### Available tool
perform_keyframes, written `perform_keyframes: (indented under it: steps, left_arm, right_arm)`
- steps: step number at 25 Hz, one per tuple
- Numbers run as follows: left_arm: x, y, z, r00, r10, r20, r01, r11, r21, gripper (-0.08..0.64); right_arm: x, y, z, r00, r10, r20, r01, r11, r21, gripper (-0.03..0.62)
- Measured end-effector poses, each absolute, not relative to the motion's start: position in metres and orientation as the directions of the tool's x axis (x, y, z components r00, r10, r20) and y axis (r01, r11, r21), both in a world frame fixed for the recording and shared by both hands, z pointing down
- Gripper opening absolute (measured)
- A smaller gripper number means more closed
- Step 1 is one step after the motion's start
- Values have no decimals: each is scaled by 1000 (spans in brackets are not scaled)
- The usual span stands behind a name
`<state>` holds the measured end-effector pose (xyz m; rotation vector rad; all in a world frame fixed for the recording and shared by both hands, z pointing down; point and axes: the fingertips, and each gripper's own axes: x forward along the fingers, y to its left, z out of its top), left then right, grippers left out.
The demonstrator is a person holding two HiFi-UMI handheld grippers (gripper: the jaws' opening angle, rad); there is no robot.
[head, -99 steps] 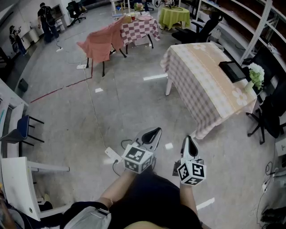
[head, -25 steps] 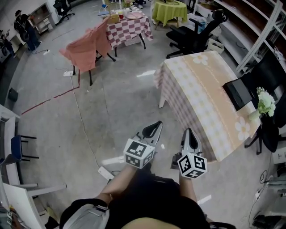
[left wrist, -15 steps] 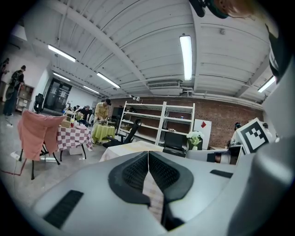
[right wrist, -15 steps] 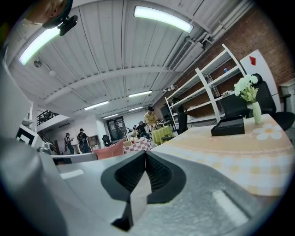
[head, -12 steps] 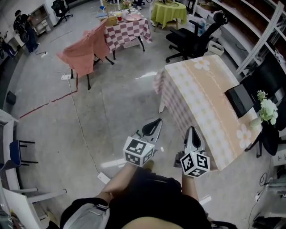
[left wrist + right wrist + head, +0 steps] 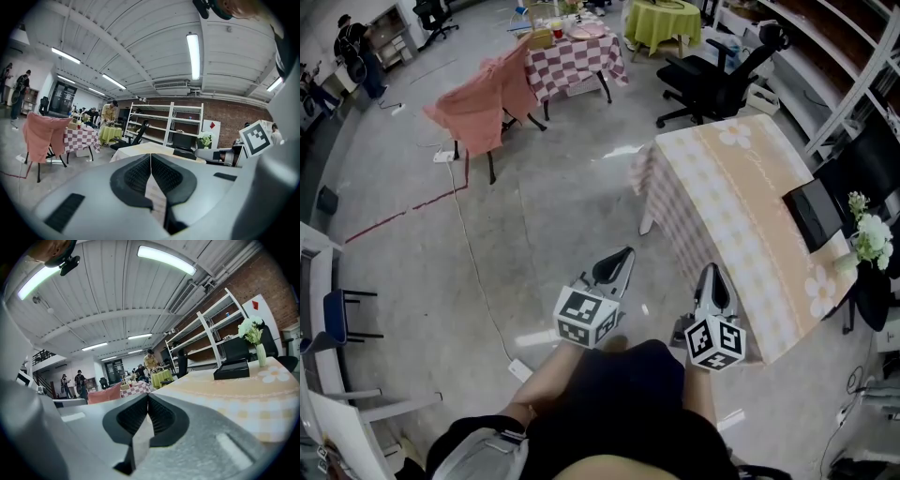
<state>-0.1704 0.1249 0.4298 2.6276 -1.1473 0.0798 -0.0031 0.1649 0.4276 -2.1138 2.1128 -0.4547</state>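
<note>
I hold both grippers in front of my body over the grey floor, and neither holds anything. My left gripper (image 6: 622, 254) is shut, with its jaws pressed together in the left gripper view (image 6: 150, 157). My right gripper (image 6: 710, 273) is shut too, its tips meeting in the right gripper view (image 6: 147, 397). It hangs just beside the near corner of a table with a checked peach cloth (image 6: 741, 202). On that table lie a black flat device (image 6: 816, 213) and a vase of white flowers (image 6: 869, 239).
A black office chair (image 6: 717, 80) stands behind the peach table. Further back are a chair draped in pink cloth (image 6: 478, 103), a red-checked table (image 6: 572, 52) and a green-covered table (image 6: 661, 19). A white cable (image 6: 478, 281) runs across the floor. People stand at far left (image 6: 356, 56).
The view has shifted slightly: the peach table sits a bit closer to my right gripper. Both grippers stay shut and keep their places in front of me.
</note>
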Motion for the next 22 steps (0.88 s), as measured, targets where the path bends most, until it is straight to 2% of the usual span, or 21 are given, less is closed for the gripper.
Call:
perform_keyframes:
  steps: [22]
  left_arm:
    - [-189, 123, 440, 631, -751, 193, -771, -583, 255, 12]
  right_arm:
    - [-11, 158, 429, -79, -983, 166, -956, 27, -293, 5]
